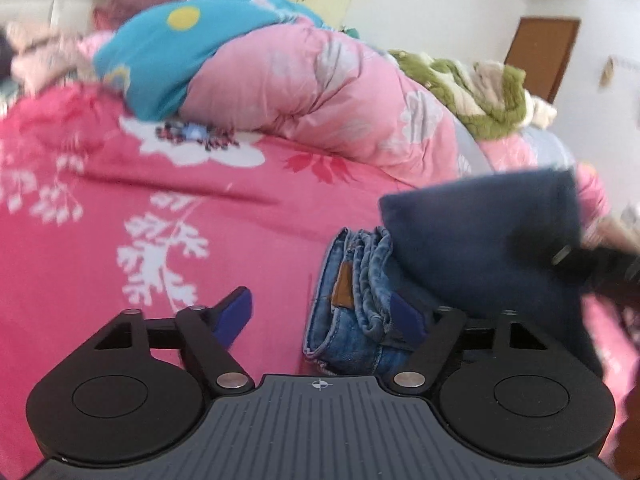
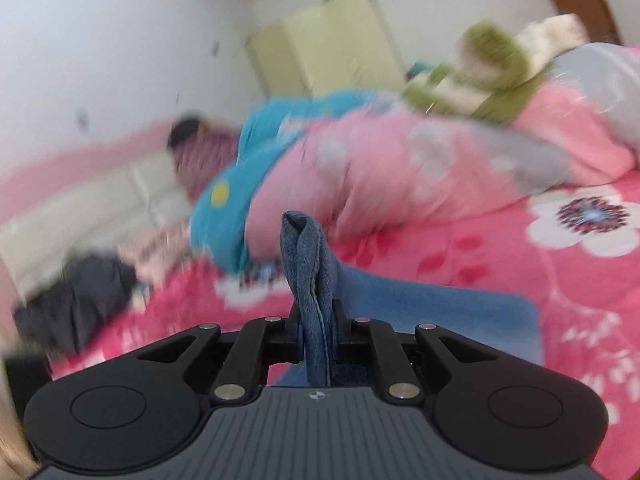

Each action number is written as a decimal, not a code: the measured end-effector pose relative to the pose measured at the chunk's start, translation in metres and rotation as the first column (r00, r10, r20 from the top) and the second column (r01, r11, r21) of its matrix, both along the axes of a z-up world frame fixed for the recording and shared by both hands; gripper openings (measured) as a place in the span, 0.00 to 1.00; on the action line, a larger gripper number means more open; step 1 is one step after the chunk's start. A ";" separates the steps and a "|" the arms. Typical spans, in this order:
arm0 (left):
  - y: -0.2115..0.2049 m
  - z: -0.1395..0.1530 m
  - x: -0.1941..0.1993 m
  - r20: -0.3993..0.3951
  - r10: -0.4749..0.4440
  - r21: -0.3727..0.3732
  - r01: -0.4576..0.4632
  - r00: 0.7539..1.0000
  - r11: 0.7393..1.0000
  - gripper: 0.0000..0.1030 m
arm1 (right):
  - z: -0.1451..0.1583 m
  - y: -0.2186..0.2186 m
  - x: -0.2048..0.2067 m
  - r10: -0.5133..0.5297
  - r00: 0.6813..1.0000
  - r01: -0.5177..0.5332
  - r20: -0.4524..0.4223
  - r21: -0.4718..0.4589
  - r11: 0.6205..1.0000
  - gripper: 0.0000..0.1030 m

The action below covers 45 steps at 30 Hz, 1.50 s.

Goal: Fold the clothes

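- left gripper (image 1: pixel 322 314) nearest in the left wrist view; jaws spread wide, nothing between them; blue fingertips (image 1: pixel 234 314) apart, one over bare bedspread, the other at the jeans' waistband
- jeans (image 1: pixel 356 300) lie bunched on the pink floral bedspread (image 1: pixel 120 200) just ahead of the left gripper, toward its right finger; brown waist patch visible; one end lifted off the bed as a dark blue flap at right
- right gripper (image 2: pixel 318 336) clenched tight on a folded edge of the jeans (image 2: pixel 308 264); denim runs up between the jaws and pokes out above them; rest of the leg trails down to the right onto the bedspread (image 2: pixel 580 300)
- in the left wrist view a dark blurred shape at the right edge touches the raised flap; likely the right gripper, too blurred to be sure
- behind the jeans, a pale pink quilt (image 1: pixel 320 100) heaped on the bed; a teal blanket (image 1: pixel 180 48) with a yellow dot lies on it
- green and cream fleece (image 1: pixel 480 92) sits on the quilt's right end
- dark grey garment (image 2: pixel 76 300) crumpled at left on the bed, right wrist view, blurred
- farthest: pale yellow wardrobe (image 2: pixel 332 44) against the white wall; brown door (image 1: pixel 544 56) at right
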<state>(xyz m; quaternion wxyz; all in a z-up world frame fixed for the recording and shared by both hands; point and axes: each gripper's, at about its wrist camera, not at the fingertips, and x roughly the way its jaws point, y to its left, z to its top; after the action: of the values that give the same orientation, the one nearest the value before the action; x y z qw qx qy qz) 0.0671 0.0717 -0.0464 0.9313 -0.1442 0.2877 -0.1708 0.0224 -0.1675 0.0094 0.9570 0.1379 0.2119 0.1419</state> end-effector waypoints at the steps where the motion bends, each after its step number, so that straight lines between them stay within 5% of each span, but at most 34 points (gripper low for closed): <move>1: 0.003 -0.002 0.002 -0.006 -0.001 -0.018 0.001 1.000 1.000 0.61 | -0.005 0.011 0.003 0.009 1.000 -0.009 -0.008 -0.046 0.999 0.11; 5: 0.012 -0.013 0.007 -0.039 -0.012 -0.063 0.009 0.999 0.998 0.56 | -0.010 0.046 -0.004 0.025 0.999 -0.016 0.032 -0.238 0.971 0.11; 14: 0.020 -0.028 0.011 -0.077 -0.019 -0.101 0.011 0.997 0.995 0.56 | -0.019 0.089 -0.018 0.085 0.994 -0.039 0.075 -0.478 0.878 0.11; 19: 0.020 -0.029 0.011 -0.073 -0.020 -0.094 0.013 0.997 0.995 0.58 | -0.017 0.100 -0.035 0.099 0.988 -0.019 0.119 -0.537 0.843 0.11; 23: 0.018 -0.027 0.010 -0.066 -0.008 -0.073 0.003 0.998 0.997 0.61 | -0.029 0.107 -0.034 0.121 0.990 -0.062 0.071 -0.556 0.829 0.14; 28: 0.022 -0.021 0.010 -0.066 0.044 -0.054 -0.048 0.997 0.997 0.69 | -0.025 0.104 -0.049 0.182 0.978 -0.105 0.101 -0.519 0.848 0.33; 33: 0.035 -0.009 0.010 -0.045 0.153 -0.026 -0.154 0.987 0.988 0.72 | -0.012 0.088 -0.069 0.251 0.956 -0.162 0.151 -0.441 0.883 0.34; 37: 0.044 0.016 0.004 0.043 0.193 -0.029 -0.192 0.980 0.981 0.72 | 0.003 0.054 -0.076 0.186 0.963 -0.123 0.196 -0.292 0.948 0.34; 42: 0.027 0.053 -0.011 0.181 0.137 -0.015 -0.136 0.974 0.991 0.74 | 0.007 0.004 -0.054 0.041 0.988 -0.034 0.146 -0.053 0.998 0.32; 45: 0.002 0.063 -0.013 0.209 0.049 0.007 -0.051 0.977 0.999 0.75 | -0.015 0.016 -0.033 0.112 0.992 -0.110 0.056 -0.043 0.993 0.31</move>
<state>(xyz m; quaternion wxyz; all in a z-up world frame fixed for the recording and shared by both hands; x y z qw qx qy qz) 0.0541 0.0732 0.0169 0.9612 -0.1270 0.1856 -0.1597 -0.0107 -0.1516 -0.0057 0.9560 0.1024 0.1941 0.1946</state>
